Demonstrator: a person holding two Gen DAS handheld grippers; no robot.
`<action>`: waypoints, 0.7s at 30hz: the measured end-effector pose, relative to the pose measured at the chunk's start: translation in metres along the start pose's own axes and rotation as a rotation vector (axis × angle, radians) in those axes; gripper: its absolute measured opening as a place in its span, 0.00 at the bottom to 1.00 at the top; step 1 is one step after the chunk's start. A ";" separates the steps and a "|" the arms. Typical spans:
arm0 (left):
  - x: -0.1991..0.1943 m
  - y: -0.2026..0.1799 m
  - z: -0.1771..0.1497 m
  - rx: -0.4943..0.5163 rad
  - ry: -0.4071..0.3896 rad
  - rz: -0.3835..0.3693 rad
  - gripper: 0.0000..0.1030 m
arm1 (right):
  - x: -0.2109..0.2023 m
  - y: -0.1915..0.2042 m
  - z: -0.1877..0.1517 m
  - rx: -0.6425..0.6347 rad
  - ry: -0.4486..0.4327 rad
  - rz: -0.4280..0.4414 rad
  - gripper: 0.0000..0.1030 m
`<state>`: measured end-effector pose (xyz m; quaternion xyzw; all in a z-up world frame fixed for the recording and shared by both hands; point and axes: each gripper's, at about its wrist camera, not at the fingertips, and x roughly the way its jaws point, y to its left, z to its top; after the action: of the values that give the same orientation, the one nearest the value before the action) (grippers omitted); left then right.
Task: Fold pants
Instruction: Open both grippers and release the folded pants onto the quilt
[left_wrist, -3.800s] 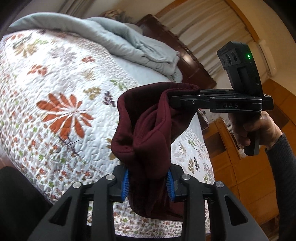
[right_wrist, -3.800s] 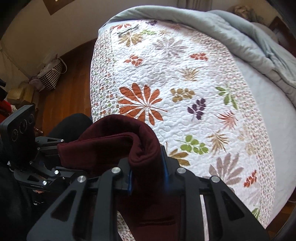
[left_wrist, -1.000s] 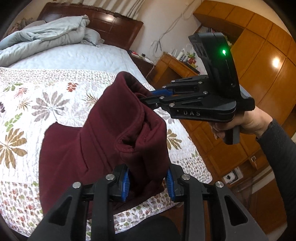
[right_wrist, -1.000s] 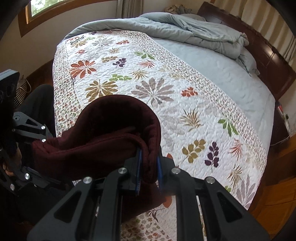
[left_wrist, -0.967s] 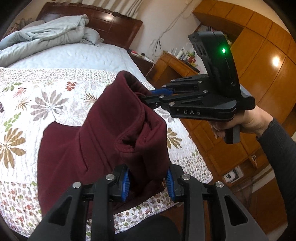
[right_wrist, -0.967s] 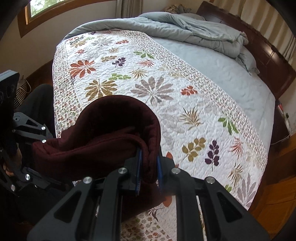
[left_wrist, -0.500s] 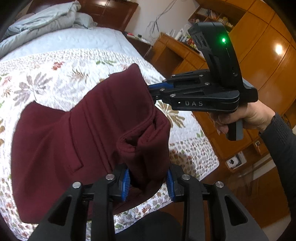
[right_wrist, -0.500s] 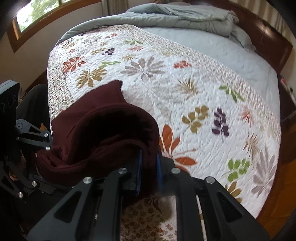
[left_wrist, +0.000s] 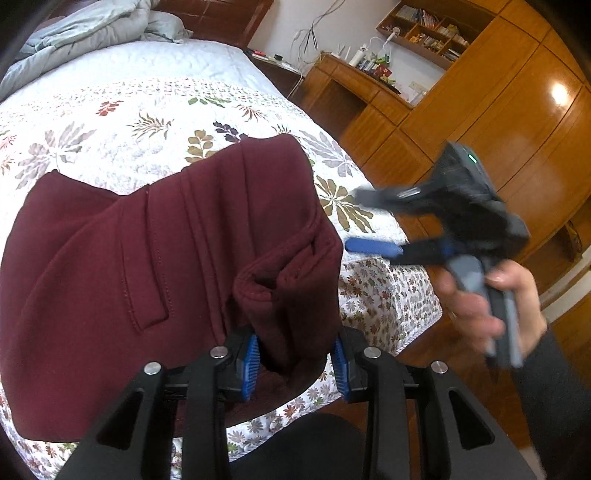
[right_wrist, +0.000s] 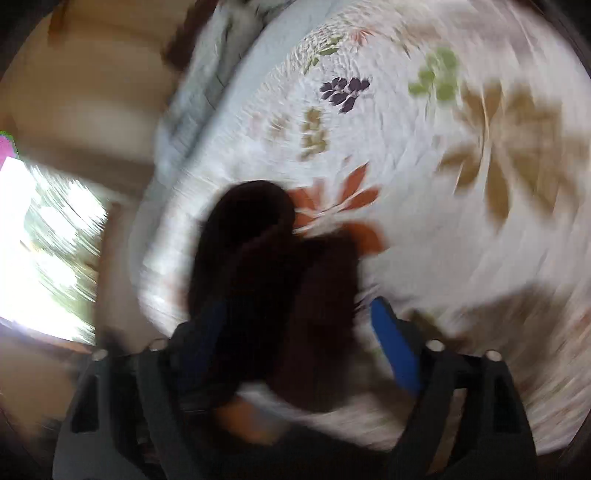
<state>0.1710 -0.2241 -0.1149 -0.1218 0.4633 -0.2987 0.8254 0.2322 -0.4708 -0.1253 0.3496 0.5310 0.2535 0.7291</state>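
Observation:
Dark maroon pants (left_wrist: 155, 266) lie spread on the floral quilt (left_wrist: 147, 110), with a bunched edge raised near the bed's front edge. My left gripper (left_wrist: 295, 360) is shut on that bunched edge. My right gripper (left_wrist: 356, 218) is open, blurred, and off the cloth to its right. In the blurred right wrist view the right gripper (right_wrist: 295, 325) has its blue pads (right_wrist: 391, 343) spread wide, with the pants (right_wrist: 266, 266) loose between them.
A grey duvet (left_wrist: 85, 33) is heaped at the bed's head by the dark headboard. Wooden cabinets (left_wrist: 480, 122) and a cluttered desk stand right of the bed. The quilt's edge drops to wood floor at the lower right.
My right gripper has opened, let go of the pants and swung away to the right. The released end has dropped onto the quilt. My left gripper keeps its hold.

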 end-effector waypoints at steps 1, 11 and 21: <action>0.000 -0.001 -0.001 0.002 0.001 0.003 0.32 | -0.001 -0.004 -0.011 0.057 -0.019 0.114 0.91; -0.019 -0.018 -0.009 0.068 -0.005 -0.042 0.73 | 0.049 -0.002 -0.039 0.137 0.039 0.210 0.94; -0.103 0.089 -0.006 -0.091 -0.139 -0.013 0.78 | 0.066 0.002 -0.041 0.108 0.075 0.112 0.94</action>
<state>0.1598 -0.0908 -0.0893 -0.1828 0.4170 -0.2737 0.8472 0.2129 -0.4113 -0.1712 0.4078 0.5506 0.2776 0.6735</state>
